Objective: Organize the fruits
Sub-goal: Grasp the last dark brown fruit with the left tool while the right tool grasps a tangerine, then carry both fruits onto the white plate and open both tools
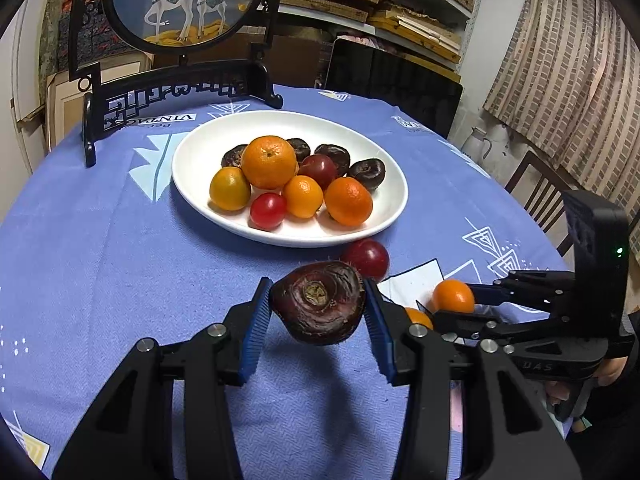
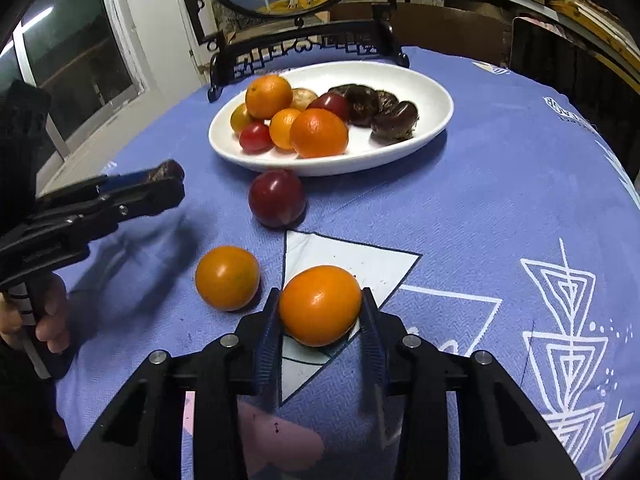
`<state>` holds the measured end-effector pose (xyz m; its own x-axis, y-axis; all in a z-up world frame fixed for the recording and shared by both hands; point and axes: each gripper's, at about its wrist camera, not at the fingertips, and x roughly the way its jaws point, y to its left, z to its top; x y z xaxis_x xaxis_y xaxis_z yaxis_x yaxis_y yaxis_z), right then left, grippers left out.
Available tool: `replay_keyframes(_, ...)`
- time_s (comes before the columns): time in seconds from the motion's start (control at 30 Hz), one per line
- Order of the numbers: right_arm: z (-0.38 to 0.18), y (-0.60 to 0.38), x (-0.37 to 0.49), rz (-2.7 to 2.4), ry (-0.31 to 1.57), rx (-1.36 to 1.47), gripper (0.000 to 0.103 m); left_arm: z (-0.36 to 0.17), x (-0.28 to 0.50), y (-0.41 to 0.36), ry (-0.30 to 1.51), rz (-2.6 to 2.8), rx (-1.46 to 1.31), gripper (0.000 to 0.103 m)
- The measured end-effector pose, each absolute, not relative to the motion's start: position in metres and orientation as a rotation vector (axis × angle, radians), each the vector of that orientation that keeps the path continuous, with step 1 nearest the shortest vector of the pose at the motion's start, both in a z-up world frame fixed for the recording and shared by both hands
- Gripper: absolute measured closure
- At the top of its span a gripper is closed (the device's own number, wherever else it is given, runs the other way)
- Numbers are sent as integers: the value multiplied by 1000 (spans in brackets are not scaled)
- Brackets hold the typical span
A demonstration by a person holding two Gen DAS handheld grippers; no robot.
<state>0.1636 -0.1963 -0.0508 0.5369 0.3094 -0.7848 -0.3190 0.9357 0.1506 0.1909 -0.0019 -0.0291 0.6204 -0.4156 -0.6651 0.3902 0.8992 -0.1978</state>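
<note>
My left gripper (image 1: pixel 318 292) is shut on a dark brown water chestnut (image 1: pixel 320 306), held a little above the blue cloth; its shadow falls beneath. My right gripper (image 2: pixel 320 294) is shut on a small orange fruit (image 2: pixel 320 308) that rests on the cloth. Beside it lie another orange fruit (image 2: pixel 227 278) and a dark red tomato (image 2: pixel 276 198), the tomato close to the plate's near rim. The white oval plate (image 2: pixel 424 84) holds oranges, small tomatoes and several dark chestnuts. The right gripper (image 1: pixel 448 300) also shows at the right of the left wrist view.
A black carved stand (image 1: pixel 172 88) with a round deer picture rises behind the plate at the table's far edge. The round table's blue cloth (image 1: pixel 100 260) drops off at the right, where a wooden chair (image 1: pixel 536 196) stands. A hand (image 2: pixel 52 320) grips the left tool.
</note>
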Motion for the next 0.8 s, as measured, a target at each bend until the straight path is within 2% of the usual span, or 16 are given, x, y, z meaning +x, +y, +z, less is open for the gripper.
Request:
replay_keyframes(0.23, -25, -210, 152, 415, 888, 61, 64, -19, 183, 3, 719, -442, -47, 59)
replay_keyframes(0.43, 19, -229, 170, 417, 819, 72, 64, 6, 196, 5, 703, -406, -26, 59)
replay_keyframes(0.63, 50, -232, 224, 443, 776, 117, 64, 32, 247, 2, 685, -376, -9, 59)
replay_keyframes(0.8, 46, -215, 291, 420, 790, 122, 64, 23, 312, -5, 749, -348, -33, 58)
